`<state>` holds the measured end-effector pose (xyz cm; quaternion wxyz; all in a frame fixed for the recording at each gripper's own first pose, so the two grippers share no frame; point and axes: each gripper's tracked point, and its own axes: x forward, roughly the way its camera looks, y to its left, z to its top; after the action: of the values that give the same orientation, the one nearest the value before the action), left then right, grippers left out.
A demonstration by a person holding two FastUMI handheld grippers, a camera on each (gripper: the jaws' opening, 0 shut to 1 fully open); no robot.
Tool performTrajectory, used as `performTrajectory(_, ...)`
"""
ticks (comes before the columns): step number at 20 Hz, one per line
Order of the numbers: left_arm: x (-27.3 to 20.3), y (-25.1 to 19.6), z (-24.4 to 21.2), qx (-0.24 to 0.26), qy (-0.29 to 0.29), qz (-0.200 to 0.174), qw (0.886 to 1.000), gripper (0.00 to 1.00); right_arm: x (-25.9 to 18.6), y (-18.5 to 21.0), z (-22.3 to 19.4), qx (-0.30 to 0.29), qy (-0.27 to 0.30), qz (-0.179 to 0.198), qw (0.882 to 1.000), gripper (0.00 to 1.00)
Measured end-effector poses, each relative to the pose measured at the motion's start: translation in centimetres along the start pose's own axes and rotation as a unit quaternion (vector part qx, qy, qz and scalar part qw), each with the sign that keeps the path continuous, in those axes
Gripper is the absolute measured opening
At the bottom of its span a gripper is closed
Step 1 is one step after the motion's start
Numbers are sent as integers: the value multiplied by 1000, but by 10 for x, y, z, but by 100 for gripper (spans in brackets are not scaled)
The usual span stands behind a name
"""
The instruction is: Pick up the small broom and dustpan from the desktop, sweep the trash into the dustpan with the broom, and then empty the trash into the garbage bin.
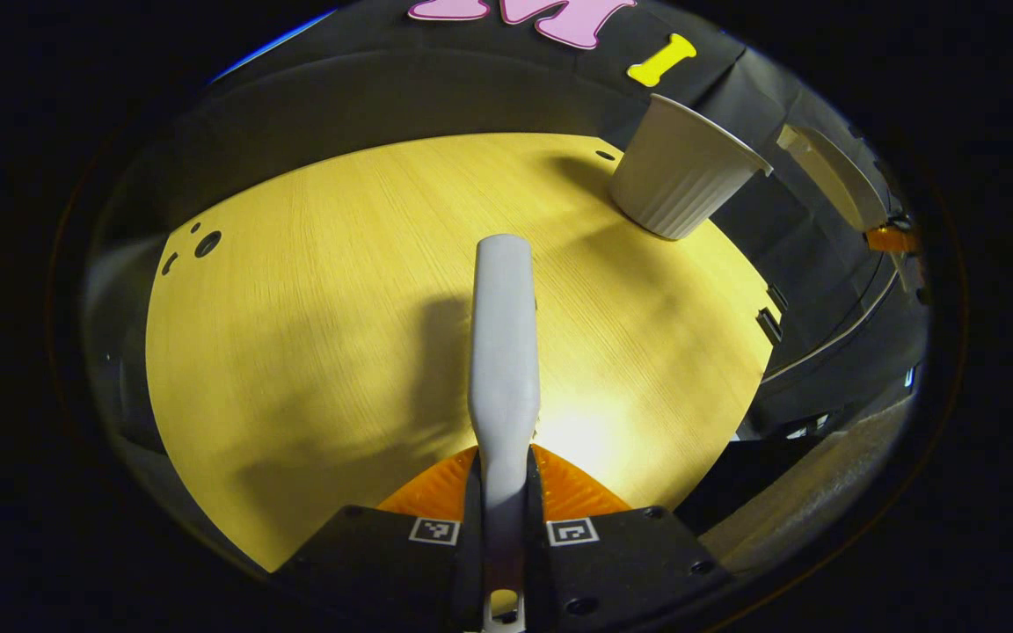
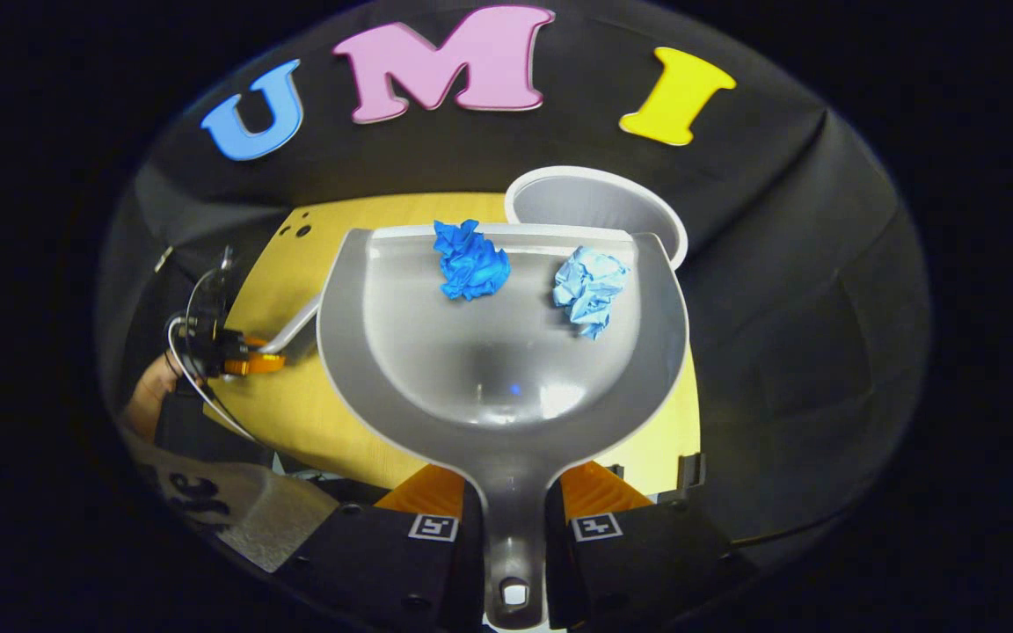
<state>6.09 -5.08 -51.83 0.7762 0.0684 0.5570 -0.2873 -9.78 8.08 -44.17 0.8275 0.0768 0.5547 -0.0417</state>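
Right gripper (image 2: 513, 527): jaws clamped on the dustpan (image 2: 506, 369) handle, one finger on each side, just behind where the handle widens into the scoop. Pan is held off the table (image 2: 313, 422), long axis running straight out from the jaws, open lip pointing away toward the bin (image 2: 599, 207). Lip sits at or just over the bin's near rim; cannot tell if they touch.

Two crumpled paper balls lie near the lip: dark blue ball (image 2: 470, 259), pale blue ball (image 2: 590, 288). Apart from each other, both loose.

Handling, by judgement: pan looks like thin, stiff, smooth plastic, light. Paper is very light and will slide or roll at a small tilt, so tipping should be slow, with the lip kept over the bin mouth. The handle grip is the right place; a narrow handle could twist in the jaws.

Left gripper (image 1: 504, 519): jaws closed on the broom (image 1: 504, 352) handle, which points straight forward, above the table. Bin stands tilted in this view at far right.
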Motion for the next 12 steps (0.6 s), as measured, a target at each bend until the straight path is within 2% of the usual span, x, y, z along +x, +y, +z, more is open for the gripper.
performTrajectory(5,9,1,-4,-3,8,-5,1000,22,9,-41,43,27,3,-54,998,32)
performTrajectory(10,12,9,-9,-6,13,-9,1000,22,36,-91,72,33,57,-96,993,32)
performTrajectory(12,10,12,-14,-11,9,-4,1000,22,47,-111,75,6,85,-115,990,32)
